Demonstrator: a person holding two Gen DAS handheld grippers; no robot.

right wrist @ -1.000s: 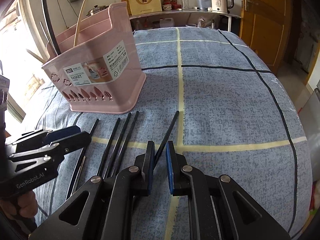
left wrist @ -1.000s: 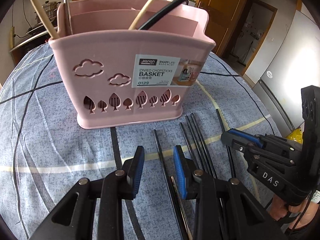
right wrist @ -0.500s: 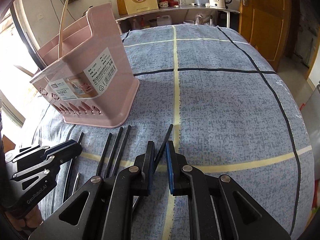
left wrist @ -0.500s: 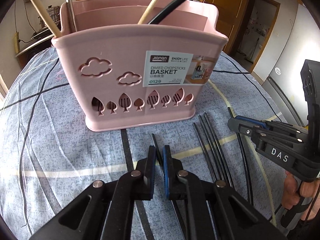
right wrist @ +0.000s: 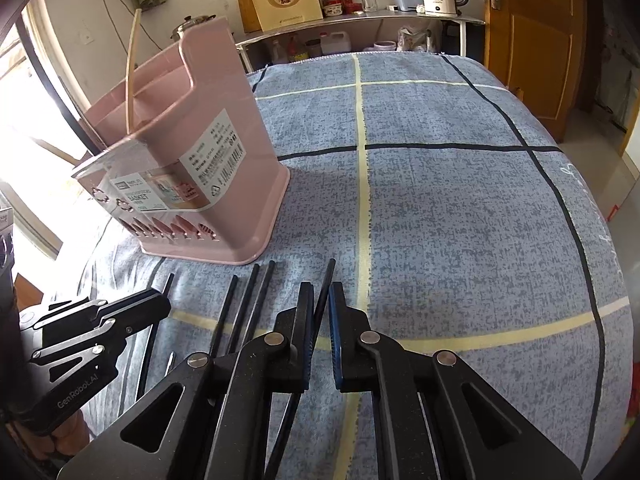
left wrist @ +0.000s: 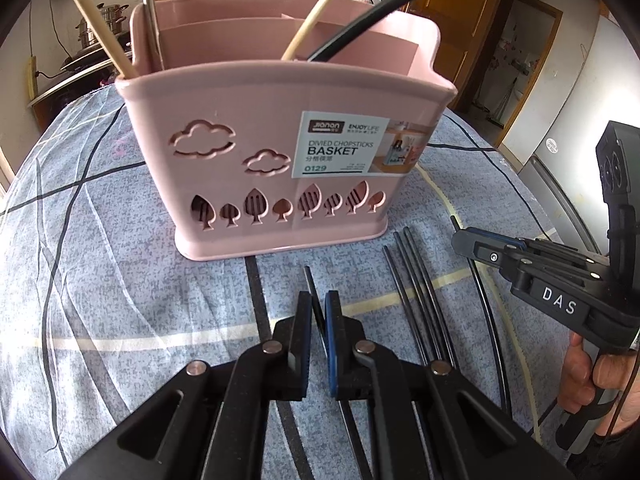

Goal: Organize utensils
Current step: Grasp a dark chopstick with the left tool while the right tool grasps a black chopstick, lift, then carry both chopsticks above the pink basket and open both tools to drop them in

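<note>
While both tools point down at the blue checked cloth (right wrist: 460, 208), the left gripper (left wrist: 319, 312) is clamped on a single black chopstick (left wrist: 310, 280) that lies flat on the cloth just in front of the pink basket (left wrist: 248, 128). The right gripper (right wrist: 321, 304) has just been closing, and a second black chopstick (right wrist: 329, 272) now sits between its pads, apparently pinched. Between the two tools lie three more black chopsticks (left wrist: 412, 276), side by side and close together, their tips near the basket's base. The basket stands upright on the cloth; its label faces the left tool. Two pale wooden sticks (left wrist: 320, 16) and a black cable-like rod (left wrist: 384, 4) lean out of its compartments. A hand (left wrist: 580, 376) grips the right tool's handle at the edge of the left view.
</note>
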